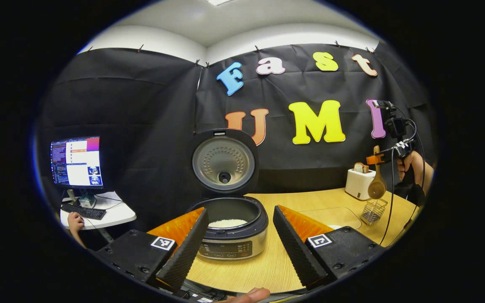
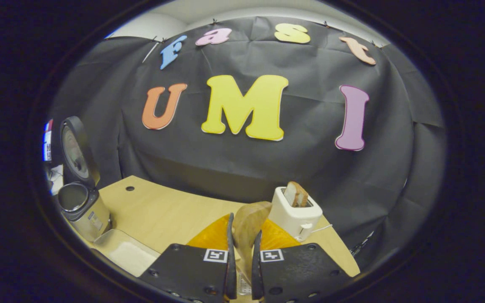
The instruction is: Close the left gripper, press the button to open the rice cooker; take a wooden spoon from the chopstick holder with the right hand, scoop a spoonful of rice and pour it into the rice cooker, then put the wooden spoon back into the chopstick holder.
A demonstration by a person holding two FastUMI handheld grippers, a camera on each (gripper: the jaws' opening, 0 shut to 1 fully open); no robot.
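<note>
The rice cooker (image 1: 230, 235) stands in front of me with its lid (image 1: 224, 162) raised, and white rice lies in the pot. My left gripper (image 1: 240, 212) is open, one finger on each side of the cooker and apart from it. At the far right a hand holds my right gripper (image 1: 378, 159), shut on the wooden spoon (image 1: 377, 185). The spoon hangs bowl down just above the wire chopstick holder (image 1: 374, 209). In the right gripper view the fingers of my right gripper (image 2: 244, 235) press on the spoon (image 2: 249, 225), and the cooker (image 2: 80, 204) is far left.
A white toaster (image 1: 359, 182) (image 2: 295, 212) with bread stands behind the holder. A shallow clear tray (image 1: 331, 216) (image 2: 126, 252) holding rice lies on the wooden table (image 1: 293, 202) between cooker and holder. A side desk with a monitor (image 1: 76, 162), keyboard and a person's hand is at left.
</note>
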